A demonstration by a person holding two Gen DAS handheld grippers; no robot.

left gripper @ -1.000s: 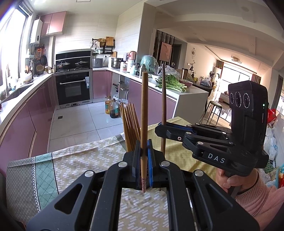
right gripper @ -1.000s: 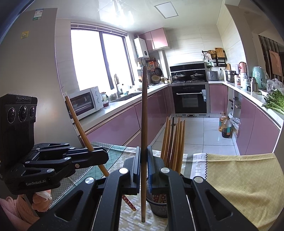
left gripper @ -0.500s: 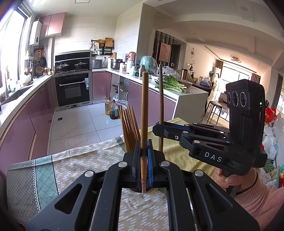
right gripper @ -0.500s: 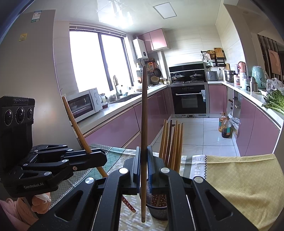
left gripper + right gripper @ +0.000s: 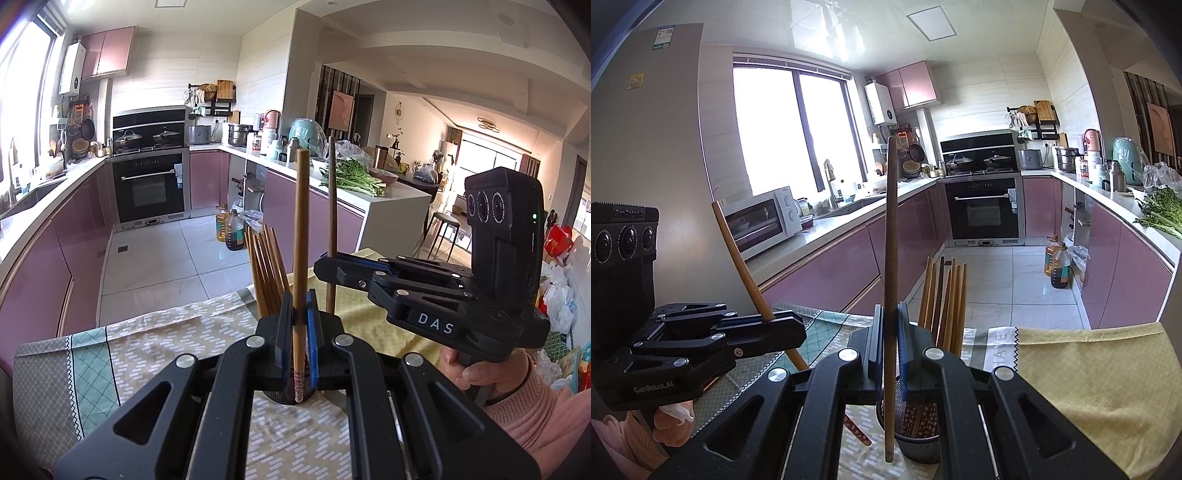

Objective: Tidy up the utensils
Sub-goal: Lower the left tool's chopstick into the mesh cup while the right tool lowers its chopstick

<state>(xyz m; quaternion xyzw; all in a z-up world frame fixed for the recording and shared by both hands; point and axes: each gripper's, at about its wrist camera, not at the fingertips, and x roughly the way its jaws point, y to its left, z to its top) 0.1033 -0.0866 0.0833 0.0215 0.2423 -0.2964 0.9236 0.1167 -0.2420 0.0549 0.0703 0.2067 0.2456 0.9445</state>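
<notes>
Each black tool, left [image 5: 300,325] and right [image 5: 890,332], pinched one stiff, light, slippery brown wooden chopstick [image 5: 300,236] low down, above the dark mesh holder [image 5: 919,441].

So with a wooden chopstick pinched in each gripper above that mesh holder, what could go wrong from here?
1. The left gripper pinches its brown wooden chopstick near the patterned lower end; the long top could swing or slip.
2. The right gripper's darker wooden chopstick might catch the bundle of chopsticks already standing in the dark metal mesh holder.
3. A miss could land it on the patterned tablecloth.
</notes>
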